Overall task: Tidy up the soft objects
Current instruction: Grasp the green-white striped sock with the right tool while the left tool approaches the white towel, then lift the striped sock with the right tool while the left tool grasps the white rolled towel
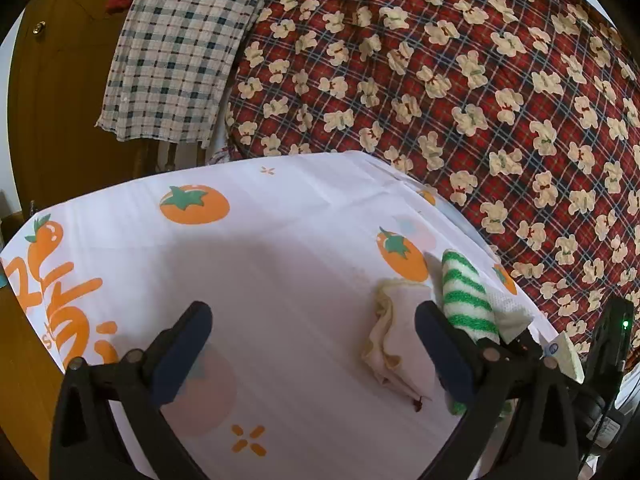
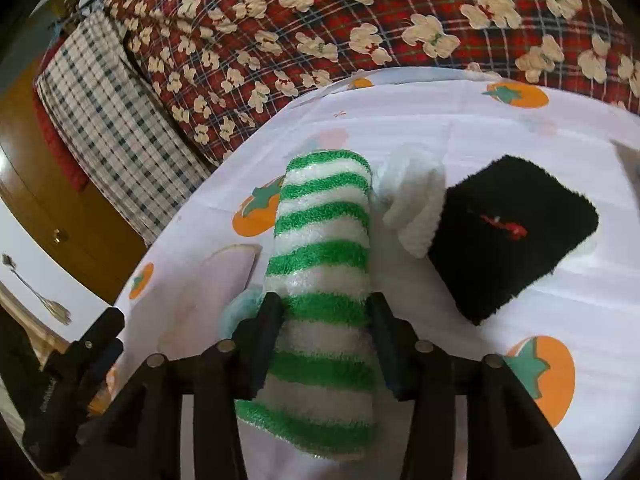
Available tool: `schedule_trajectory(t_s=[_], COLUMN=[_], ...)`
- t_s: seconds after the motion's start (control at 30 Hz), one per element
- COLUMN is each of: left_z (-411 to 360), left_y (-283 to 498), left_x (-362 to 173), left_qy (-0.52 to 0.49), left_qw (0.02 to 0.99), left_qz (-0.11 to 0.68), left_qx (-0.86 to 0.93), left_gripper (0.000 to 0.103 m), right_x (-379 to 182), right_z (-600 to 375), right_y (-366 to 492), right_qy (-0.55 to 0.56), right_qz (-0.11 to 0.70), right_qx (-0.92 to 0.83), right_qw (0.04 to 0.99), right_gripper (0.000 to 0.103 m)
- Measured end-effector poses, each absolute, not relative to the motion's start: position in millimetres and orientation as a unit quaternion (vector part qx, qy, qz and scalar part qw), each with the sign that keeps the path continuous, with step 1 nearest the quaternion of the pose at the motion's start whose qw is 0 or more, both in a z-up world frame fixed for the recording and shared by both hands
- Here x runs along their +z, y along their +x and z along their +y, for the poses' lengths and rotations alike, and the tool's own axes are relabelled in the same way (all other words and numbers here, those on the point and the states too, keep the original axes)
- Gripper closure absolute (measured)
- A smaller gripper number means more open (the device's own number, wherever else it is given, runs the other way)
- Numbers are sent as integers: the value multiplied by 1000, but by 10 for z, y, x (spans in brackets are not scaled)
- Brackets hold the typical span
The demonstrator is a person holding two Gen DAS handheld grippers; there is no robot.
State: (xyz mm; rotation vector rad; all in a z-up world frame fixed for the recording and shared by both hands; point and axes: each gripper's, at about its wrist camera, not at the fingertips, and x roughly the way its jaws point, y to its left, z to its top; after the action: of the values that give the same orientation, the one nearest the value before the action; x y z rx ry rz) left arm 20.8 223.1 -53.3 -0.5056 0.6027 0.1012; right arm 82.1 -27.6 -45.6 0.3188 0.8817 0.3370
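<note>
Red plaid blanket (image 1: 460,80) with cream bears behind. White tablecloth (image 1: 280,264) (orange fruit print) in front. On the cloth: black towel (image 2: 508,236), green-striped sock (image 2: 324,264), cream cloth (image 1: 386,332). Right gripper (image 2: 325,312): fingers flank the sock, touching its sides. Left gripper (image 1: 312,320): spread wide, empty, above bare cloth.

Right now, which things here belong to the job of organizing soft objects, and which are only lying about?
Belong to the job:
green striped sock, between the right gripper fingers
black fuzzy cloth
white fluffy sock
cream cloth

Only lying about:
bear-print quilt
checked pillow
persimmon-print sheet underneath
</note>
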Motion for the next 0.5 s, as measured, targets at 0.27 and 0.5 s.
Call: schedule_trajectory(t_s=[0.27,0.5], left_z=[2221,2165], left_y=[210,185], left_x=[-528,-506], left_qy=[-240,-228], left_qw=[924,928], left_qz=[294,290], left_qx=[52,51], left_gripper=[1,1], right_x=[-464,-201], right_z=[-153,-479], right_y=[861,568], right_qy=[116,178], right_qz=[432,356], right_qx=[195,241], right_qw=[873,885], right_gripper=[75,81])
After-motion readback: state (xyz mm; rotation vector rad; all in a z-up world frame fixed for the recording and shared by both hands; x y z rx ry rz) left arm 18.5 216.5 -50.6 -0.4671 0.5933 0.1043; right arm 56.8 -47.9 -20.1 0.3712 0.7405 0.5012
